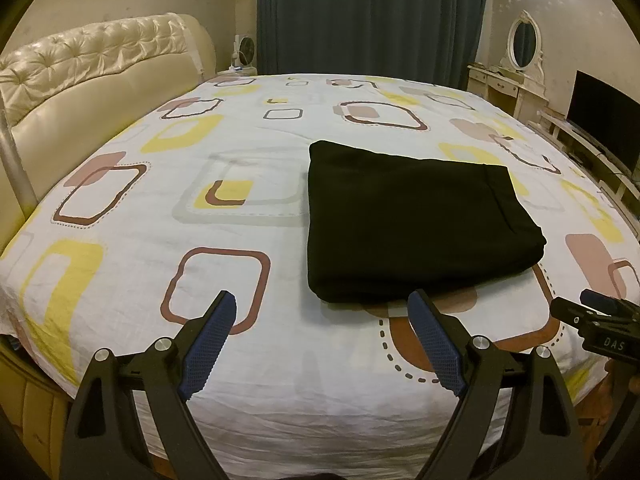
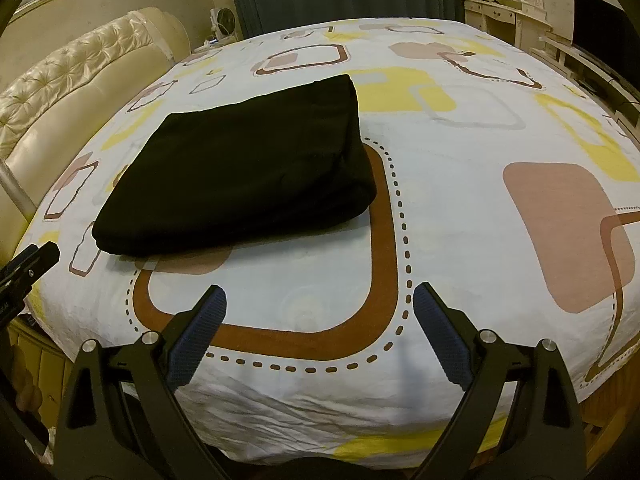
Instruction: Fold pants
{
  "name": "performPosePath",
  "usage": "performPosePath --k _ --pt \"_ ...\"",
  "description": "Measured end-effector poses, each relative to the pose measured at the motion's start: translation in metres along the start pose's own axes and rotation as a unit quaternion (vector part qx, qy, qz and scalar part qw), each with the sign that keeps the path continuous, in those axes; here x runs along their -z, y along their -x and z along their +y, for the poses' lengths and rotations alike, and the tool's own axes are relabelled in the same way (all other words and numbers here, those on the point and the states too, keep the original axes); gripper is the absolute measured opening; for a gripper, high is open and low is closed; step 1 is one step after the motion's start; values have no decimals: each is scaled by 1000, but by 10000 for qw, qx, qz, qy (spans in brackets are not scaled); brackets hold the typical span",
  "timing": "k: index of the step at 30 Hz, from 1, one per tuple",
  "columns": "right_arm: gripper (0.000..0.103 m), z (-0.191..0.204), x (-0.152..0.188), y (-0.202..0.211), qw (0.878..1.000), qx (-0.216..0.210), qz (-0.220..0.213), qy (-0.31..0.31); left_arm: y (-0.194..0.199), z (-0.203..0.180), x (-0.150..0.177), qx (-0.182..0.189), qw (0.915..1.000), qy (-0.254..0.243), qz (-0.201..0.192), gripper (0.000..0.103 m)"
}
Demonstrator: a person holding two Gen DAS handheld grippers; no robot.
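Bare sheet (image 2: 460,200) around folded pants (image 2: 248,168)

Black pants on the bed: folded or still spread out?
Folded. The black fabric pants lie as a compact stacked rectangle on the patterned white bedsheet, layered edges visible at the near side; neither tool touches them.

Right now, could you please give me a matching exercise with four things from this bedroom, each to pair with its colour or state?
Things:
1. pants
2. curtain
3. left gripper
4. headboard

Descriptions:
A. cream, tufted
B. black, folded on the bed
C. open, holding nothing
D. dark blue-green, hanging

Pairs: 1-B, 2-D, 3-C, 4-A
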State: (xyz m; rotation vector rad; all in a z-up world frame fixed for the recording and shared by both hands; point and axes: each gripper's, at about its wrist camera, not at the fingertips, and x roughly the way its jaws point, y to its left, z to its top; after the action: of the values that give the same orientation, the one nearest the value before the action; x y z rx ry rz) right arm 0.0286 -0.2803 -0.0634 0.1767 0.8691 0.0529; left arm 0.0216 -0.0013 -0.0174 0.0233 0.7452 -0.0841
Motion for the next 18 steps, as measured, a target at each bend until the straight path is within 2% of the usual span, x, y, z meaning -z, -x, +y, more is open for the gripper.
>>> performPosePath --k 7,10,12,14,16,18 --pt "94 1 2 -3 10000 -36 47 6 -1 0 -1 -228 9995 135 154 89" --pt "94 0 3 -4 9999 -83 56 -15 5 2 -4 150 9993 307 128 89" --pt "94 -1 1 -3 9998 -192 61 -86 10 -1 -10 189 9996 190 35 89" --pt "94 -4 -5 0 9991 -352 48 -211 10 3 -20 72 9998 155 -43 89" --pt "94 -10 -20 2 9981 -510 -14 -338 1 13 -31 106 9998 145 -6 89" --pt "94 -19 -44 -1 9978 -525 -151 -376 -24 35 -52 -278 9995 117 41 90"
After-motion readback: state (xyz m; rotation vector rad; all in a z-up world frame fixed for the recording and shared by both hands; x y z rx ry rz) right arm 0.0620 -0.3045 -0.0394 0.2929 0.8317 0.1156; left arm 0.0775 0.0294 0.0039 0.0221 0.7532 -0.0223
